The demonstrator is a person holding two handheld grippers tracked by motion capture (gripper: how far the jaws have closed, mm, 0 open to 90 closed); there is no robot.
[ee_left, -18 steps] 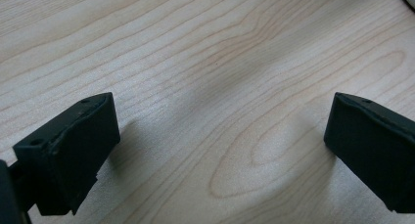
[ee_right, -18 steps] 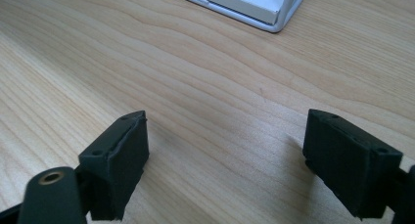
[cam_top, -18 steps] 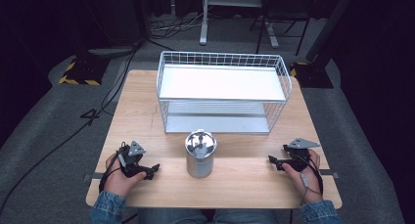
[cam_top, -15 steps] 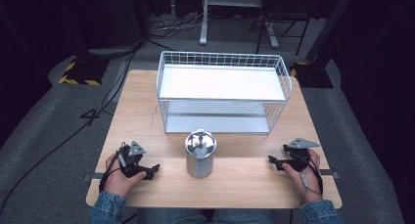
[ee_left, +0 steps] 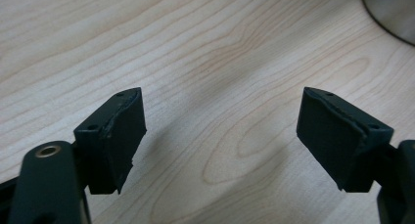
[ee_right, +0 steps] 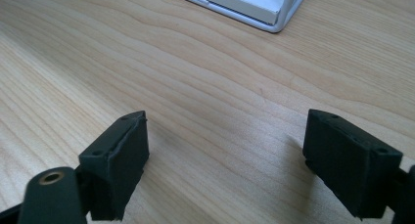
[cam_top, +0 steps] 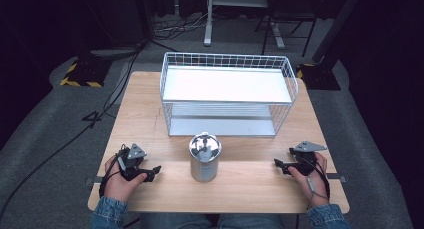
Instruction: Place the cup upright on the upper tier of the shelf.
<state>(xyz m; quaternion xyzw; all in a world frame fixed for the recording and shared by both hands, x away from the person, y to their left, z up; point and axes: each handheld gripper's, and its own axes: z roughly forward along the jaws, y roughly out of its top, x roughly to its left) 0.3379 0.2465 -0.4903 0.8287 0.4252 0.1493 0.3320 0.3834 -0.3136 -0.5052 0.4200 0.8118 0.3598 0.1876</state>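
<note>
A shiny metal canister (cam_top: 204, 156) with a knobbed lid stands upright on the wooden table (cam_top: 250, 191), near the front middle. My left gripper (cam_top: 154, 170) rests on the table to its left, held in a hand, jaws pointing toward the canister. In the left gripper view its jaws (ee_left: 220, 136) stand apart over bare wood, and the canister's base (ee_left: 391, 13) is at the top right. My right gripper (cam_top: 278, 165) lies to the canister's right, pointing left. Its jaws (ee_right: 225, 155) are also apart with nothing between them.
A white wire rack (cam_top: 227, 96) with two shelves stands behind the canister, across the table's middle; its front corner (ee_right: 244, 4) shows in the right gripper view. Cables and a yellow-black striped block (cam_top: 80, 74) lie on the grey floor beyond the table.
</note>
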